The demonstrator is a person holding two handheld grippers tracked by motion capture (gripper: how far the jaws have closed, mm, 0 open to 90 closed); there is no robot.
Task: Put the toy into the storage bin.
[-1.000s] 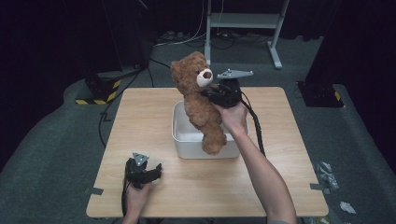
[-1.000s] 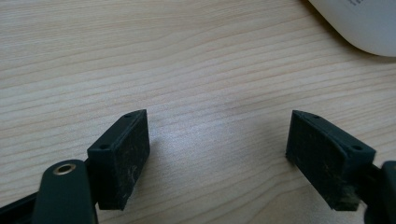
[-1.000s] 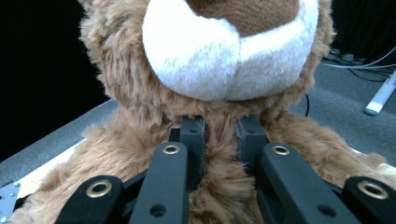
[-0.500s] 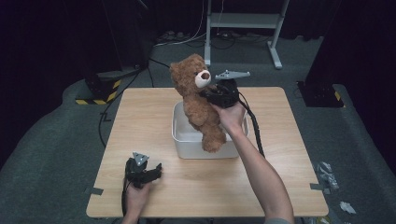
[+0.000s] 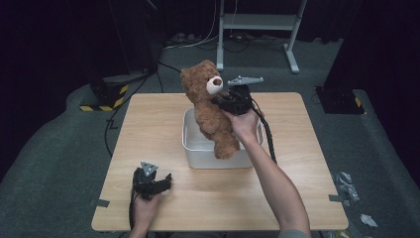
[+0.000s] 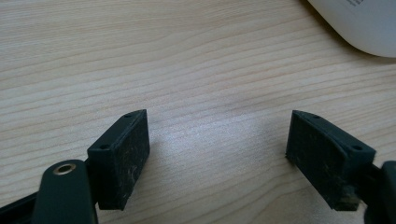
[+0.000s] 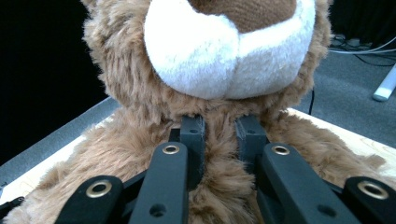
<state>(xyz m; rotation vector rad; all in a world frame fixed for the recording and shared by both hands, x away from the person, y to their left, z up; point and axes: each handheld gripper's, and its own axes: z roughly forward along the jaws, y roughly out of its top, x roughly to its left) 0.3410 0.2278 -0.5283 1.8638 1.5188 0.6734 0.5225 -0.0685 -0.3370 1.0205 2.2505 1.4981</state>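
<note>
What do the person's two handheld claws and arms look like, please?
Both claws, the left claw and right claw, are black, each topped by a grey three-cornered plate and trailing a black cable. The pads are flat, rectangular and scuffed, with small holes along the edge; the linkage arms carry brass-coloured rivets. The forearms are bare, with no sleeve in sight.

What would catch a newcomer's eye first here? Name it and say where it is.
The brown teddy bear, held upright over the white tub at mid-table, pinched at the chest below its white muzzle by the right gripper. Then the left gripper, resting open on the wooden table near its front edge.
</note>
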